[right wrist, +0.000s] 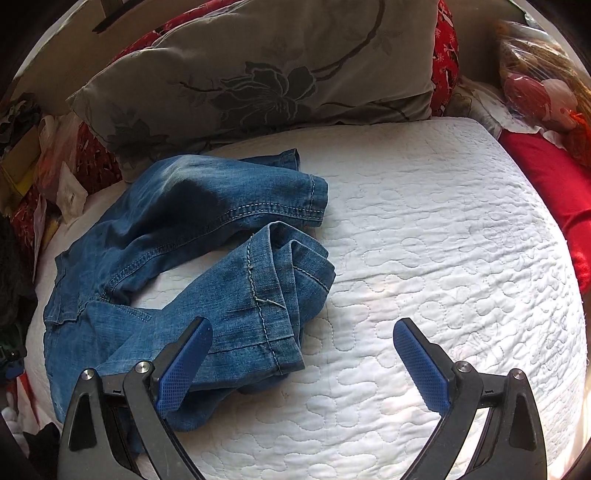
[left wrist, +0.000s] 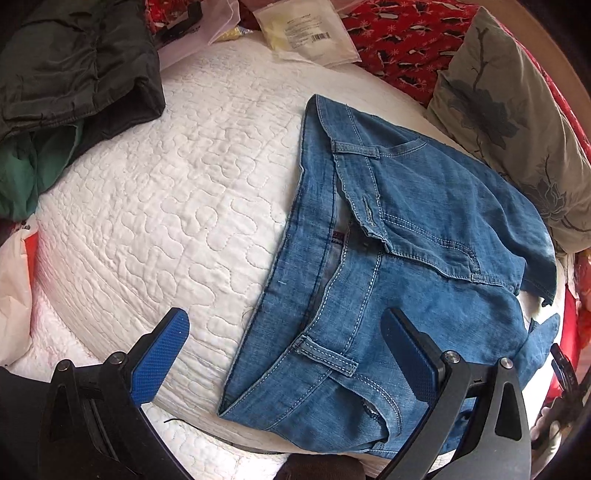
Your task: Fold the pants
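Note:
Blue denim pants [left wrist: 406,229] lie on a white quilted bed cover [left wrist: 166,206]. In the left wrist view the waistband end faces me, unbuttoned and partly turned open. My left gripper [left wrist: 284,332] is open and empty, hovering over the near waistband corner. In the right wrist view the pants [right wrist: 192,236] show their two leg ends, crumpled and bent back, on the cover [right wrist: 424,240]. My right gripper [right wrist: 301,339] is open and empty, its left finger [right wrist: 184,365] just above the near leg hem.
A grey flowered pillow [right wrist: 258,74] lies against the far side of the pants. A dark jacket [left wrist: 74,62] and green cloth [left wrist: 22,170] lie at the left. Red fabric [right wrist: 546,184] and packets [left wrist: 310,33] ring the bed.

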`<act>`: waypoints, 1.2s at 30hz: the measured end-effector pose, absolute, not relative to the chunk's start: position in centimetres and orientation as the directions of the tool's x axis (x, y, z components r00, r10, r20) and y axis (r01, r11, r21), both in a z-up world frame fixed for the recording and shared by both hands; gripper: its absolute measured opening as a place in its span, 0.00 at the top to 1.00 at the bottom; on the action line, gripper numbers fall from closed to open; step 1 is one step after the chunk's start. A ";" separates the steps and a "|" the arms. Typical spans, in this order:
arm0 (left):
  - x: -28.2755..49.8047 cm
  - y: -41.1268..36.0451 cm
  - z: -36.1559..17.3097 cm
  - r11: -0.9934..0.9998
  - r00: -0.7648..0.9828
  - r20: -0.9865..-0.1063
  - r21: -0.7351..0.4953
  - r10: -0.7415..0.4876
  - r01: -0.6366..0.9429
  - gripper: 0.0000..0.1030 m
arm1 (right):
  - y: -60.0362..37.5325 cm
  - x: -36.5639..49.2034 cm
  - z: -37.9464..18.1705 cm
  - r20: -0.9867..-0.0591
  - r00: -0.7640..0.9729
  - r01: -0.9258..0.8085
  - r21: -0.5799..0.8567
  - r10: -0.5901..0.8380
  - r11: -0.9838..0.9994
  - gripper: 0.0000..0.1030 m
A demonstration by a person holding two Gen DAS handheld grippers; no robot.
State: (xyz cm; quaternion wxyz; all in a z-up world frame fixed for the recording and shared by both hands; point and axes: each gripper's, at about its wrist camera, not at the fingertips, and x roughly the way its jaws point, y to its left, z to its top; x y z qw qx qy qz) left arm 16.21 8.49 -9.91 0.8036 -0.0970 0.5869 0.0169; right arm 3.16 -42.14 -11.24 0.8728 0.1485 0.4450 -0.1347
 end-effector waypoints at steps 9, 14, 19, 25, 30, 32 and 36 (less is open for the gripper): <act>16.8 3.7 -15.0 0.994 0.137 -0.984 -0.114 -0.112 -0.002 0.05 | -41.8 5.9 -13.9 -0.856 0.514 0.242 0.199 0.049 0.950 0.74; 15.5 3.1 -13.5 0.994 0.139 -0.984 -0.113 -0.114 0.016 0.35 | -42.5 1.3 -11.2 -0.815 0.576 0.205 0.221 0.065 0.953 0.81; 13.2 3.7 -13.4 0.995 0.121 -0.988 -0.098 -0.099 0.017 0.35 | -47.2 -6.6 -11.1 -0.780 0.624 0.326 0.320 0.051 0.890 0.81; 11.6 4.2 -12.9 0.995 0.109 -0.989 -0.100 -0.099 -0.001 0.36 | -53.4 -14.5 -16.6 -0.859 0.511 0.590 0.321 -0.035 0.741 0.80; 11.1 5.8 -9.1 0.987 0.185 -0.970 -0.160 -0.155 -0.011 0.36 | -53.5 -15.7 -12.9 -0.812 0.578 0.572 0.334 -0.079 0.749 0.77; 12.2 7.1 -7.0 0.979 0.209 -0.960 -0.199 -0.185 -0.045 0.36 | -53.0 -14.2 -11.5 -0.801 0.594 0.545 0.334 -0.073 0.769 0.72; 15.7 10.0 -5.6 0.958 0.227 -0.946 -0.261 -0.230 -0.115 0.35 | -51.9 -9.2 -9.9 -0.780 0.626 0.488 0.381 -0.011 0.785 0.58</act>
